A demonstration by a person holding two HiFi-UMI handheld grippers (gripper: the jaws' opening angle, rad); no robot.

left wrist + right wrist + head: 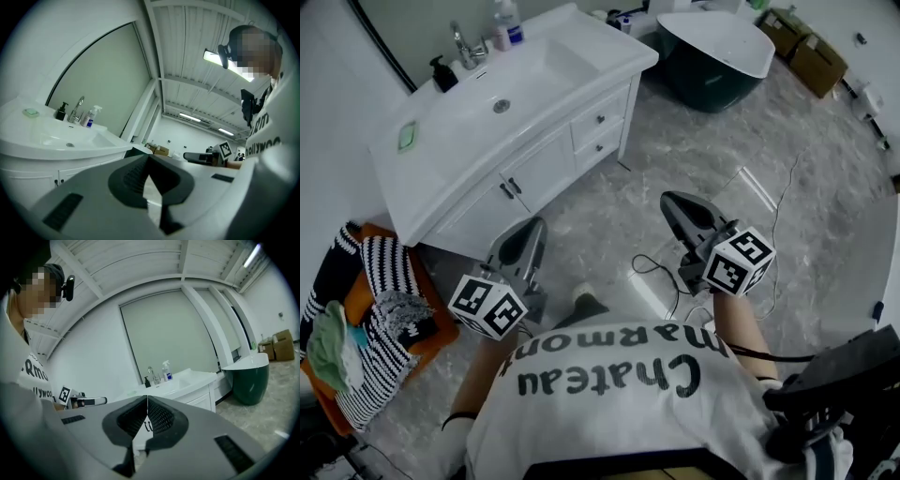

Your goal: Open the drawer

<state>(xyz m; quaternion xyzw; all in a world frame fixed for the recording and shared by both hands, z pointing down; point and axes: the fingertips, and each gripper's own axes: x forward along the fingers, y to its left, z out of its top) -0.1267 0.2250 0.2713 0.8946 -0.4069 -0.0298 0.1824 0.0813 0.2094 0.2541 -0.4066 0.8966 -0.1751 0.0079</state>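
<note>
White shirt [609,394] and both grippers, held short of the vanity [459,141].
Left gripper [532,228] and right gripper [672,201] each have jaws pressed together on nothing, well apart from the two shut drawers [600,119] stacked at the vanity's end beside the green tub [712,56]. In the left gripper view, the gripper's own body hides them.
</note>
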